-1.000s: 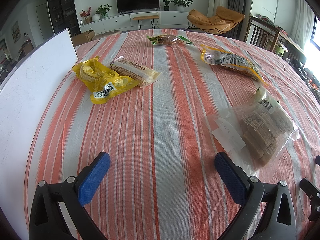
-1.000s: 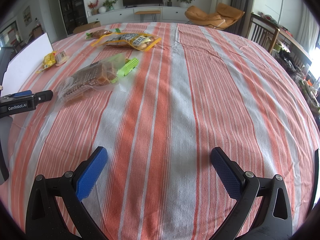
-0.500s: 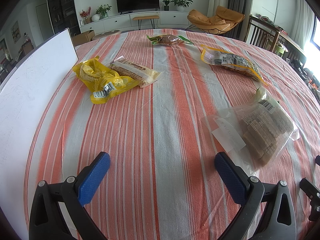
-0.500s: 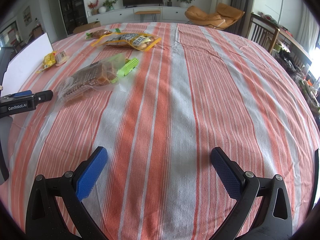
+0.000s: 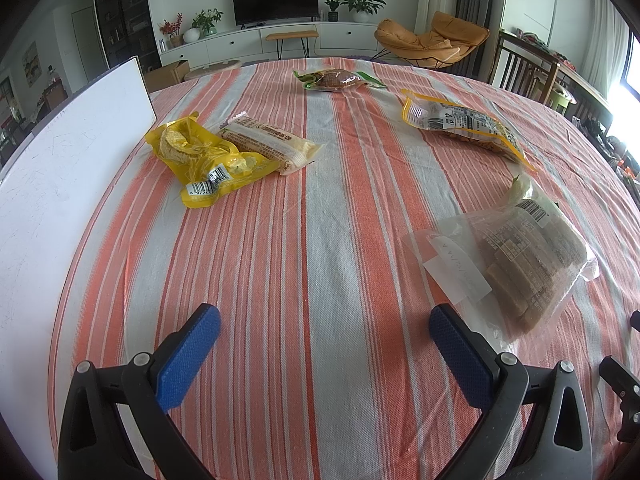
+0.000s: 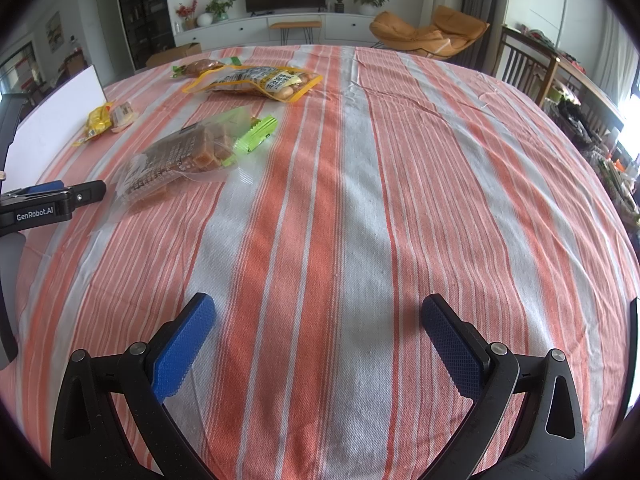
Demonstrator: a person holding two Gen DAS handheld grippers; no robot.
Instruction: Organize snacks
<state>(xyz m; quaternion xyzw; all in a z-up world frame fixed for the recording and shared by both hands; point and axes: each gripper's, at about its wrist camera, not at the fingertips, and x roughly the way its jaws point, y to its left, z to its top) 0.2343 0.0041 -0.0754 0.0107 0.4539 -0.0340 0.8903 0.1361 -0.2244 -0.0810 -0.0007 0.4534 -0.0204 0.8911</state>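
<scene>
Several snack packs lie on a table with an orange and white striped cloth (image 5: 320, 240). A yellow bag (image 5: 204, 160) and a beige wafer pack (image 5: 272, 144) touch at the left. A green-edged pack (image 5: 336, 79) lies at the far end. A yellow-rimmed pouch (image 5: 460, 124) lies far right. A clear bag of brown blocks (image 5: 524, 268) with a green clip (image 6: 256, 136) lies near right. My left gripper (image 5: 324, 332) is open and empty, low over the cloth. My right gripper (image 6: 316, 324) is open and empty over bare cloth.
A white board (image 5: 60, 184) stands along the table's left edge. The left gripper's body (image 6: 40, 208) shows at the left of the right wrist view. Wooden chairs (image 5: 524, 72) stand past the table's right side.
</scene>
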